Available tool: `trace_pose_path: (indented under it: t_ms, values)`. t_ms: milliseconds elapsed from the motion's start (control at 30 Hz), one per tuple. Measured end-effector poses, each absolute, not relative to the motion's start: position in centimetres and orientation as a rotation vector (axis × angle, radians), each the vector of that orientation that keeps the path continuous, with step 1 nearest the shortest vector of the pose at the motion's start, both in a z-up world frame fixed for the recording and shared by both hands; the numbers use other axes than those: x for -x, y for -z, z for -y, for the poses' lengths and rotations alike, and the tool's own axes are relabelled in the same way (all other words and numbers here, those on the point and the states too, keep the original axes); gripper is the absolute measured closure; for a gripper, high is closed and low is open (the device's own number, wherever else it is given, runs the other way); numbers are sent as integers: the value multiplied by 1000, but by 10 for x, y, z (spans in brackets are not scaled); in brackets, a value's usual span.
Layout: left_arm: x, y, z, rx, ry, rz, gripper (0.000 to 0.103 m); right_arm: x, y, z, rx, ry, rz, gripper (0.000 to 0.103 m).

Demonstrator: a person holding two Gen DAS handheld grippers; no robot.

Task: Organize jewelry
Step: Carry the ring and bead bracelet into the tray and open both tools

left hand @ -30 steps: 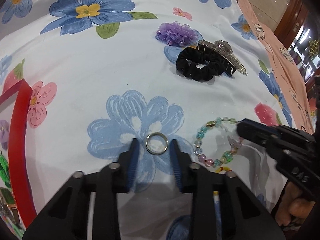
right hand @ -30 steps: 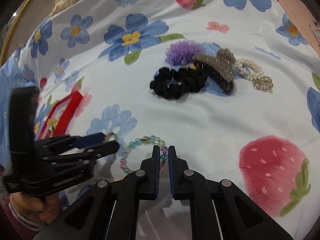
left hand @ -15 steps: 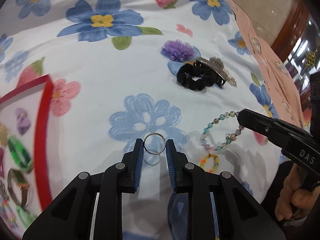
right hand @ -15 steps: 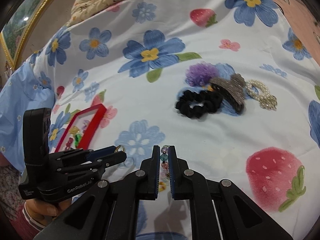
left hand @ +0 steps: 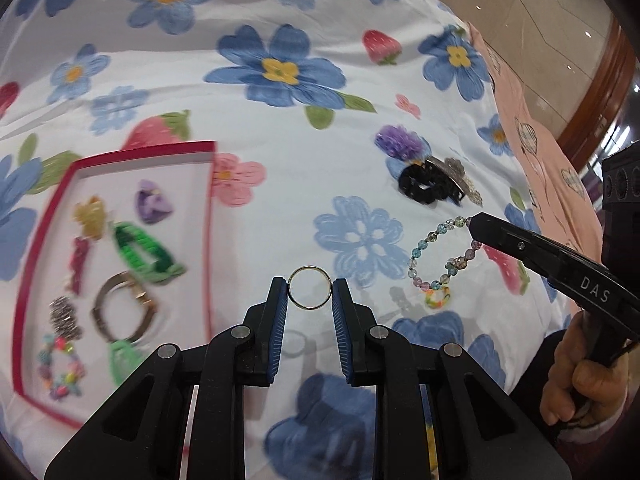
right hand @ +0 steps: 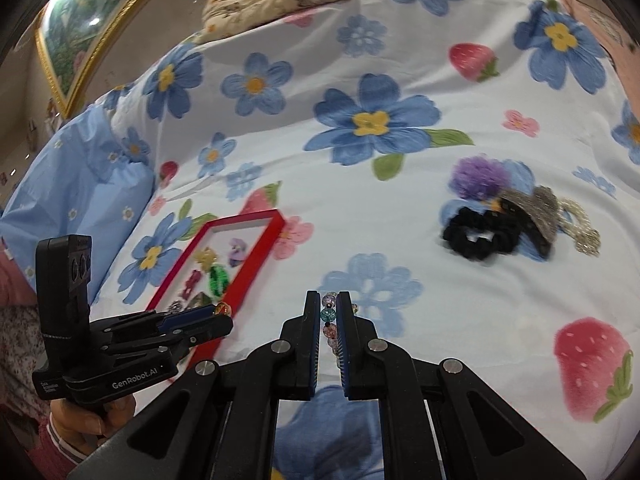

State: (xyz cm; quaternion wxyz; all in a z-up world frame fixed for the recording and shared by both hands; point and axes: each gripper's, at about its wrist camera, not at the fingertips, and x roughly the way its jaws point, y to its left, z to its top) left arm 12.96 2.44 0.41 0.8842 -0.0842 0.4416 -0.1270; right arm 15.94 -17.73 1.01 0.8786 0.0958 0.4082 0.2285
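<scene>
- My left gripper [left hand: 310, 295] is nearest in the left wrist view: its jaws pinch a thin metal ring [left hand: 309, 288] by the rim, edge to edge, lifted clear of the bed sheet [left hand: 280, 152].
- My right gripper [right hand: 330, 308] has its jaws nearly together on a beaded bracelet [left hand: 442, 256]; most of the loop dangles free below the tips, above the sheet.
- On the sheet under the bracelet, at about 4 o'clock from the ring, lies a small yellow-and-multicolour band [left hand: 437, 297], not yet picked up.
- The red tray [left hand: 210, 216] sits at 9 to 10 o'clock of the ring, already holding a green hair tie [left hand: 144, 252], a bangle, a purple piece and a small bead bracelet.
- To do the carry well, I judge I should keep an even squeeze on the ring, since such a thin rim could flip out, swing left over the tray wall before lowering, and release over a bare patch. The bracelet should travel slowly so the hanging loop does not snag the tray edge.
- Far at 1 o'clock, a black scrunchie [left hand: 426, 185], a glittery claw clip [right hand: 538, 210], a purple puff [left hand: 400, 145] and a pearl piece [right hand: 580, 228] wait in a touching cluster.
- Readable writing: "DAS" on the right gripper's arm, "GenRobot.AI" on the left gripper's body.
</scene>
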Motion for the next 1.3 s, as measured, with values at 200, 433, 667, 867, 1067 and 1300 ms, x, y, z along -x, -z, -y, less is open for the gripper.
trace_pose_path:
  t_ms: [200,433,667,867,1067,1300]
  values:
    - [-112,-8,-50,194,214,-907,82,-154,-14,151,-191,-536,-855,96]
    - [-91,-11,-86,220,149,-893,82,-148,-17,118,-166,-606,-862,96]
    - [-74,-13,-131,251,57,-872,82,-144,-24,83,-138,-670,-857,96]
    - [-63,-11,-165,284,-8,-865,82,-141,-28,51,-116,-731,-852,96]
    - [-56,-6,-183,302,-42,-867,82,-137,-30,23,-99,-788,-854,96]
    - [-50,4,-195,313,-71,-882,82,-131,-22,-6,-78,-840,-875,96]
